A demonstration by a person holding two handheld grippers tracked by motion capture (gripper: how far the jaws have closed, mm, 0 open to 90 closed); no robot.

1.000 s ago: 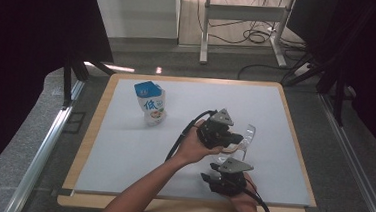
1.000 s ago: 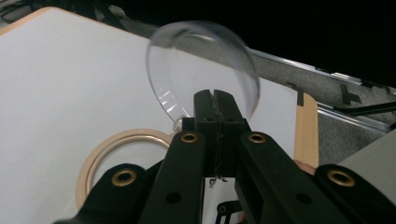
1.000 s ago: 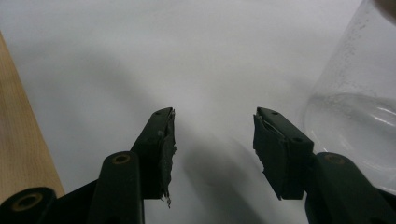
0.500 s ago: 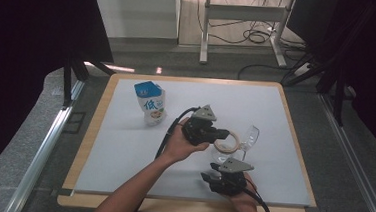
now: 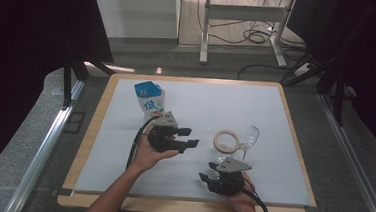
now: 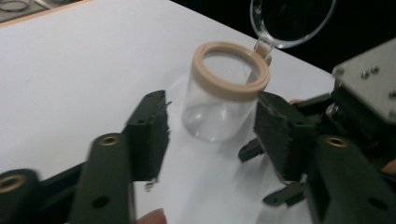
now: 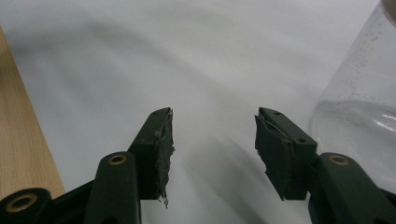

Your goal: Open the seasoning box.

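Clear glass jar (image 5: 226, 145), one, tan rim, lid flipped open, standing free on the white mat just past the left gripper (image 5: 190, 137), whose jaws have just been opening with nothing between them; one milk carton (image 5: 150, 99) behind it, right gripper (image 5: 207, 180) near the jar. Left gripper view: jar (image 6: 223, 93) beyond the spread tips, untouched, so apparently released and set down. Right gripper view: jaws half open, empty, jar wall (image 7: 362, 98) just beside the right-hand jaw; pour from carton likely left.
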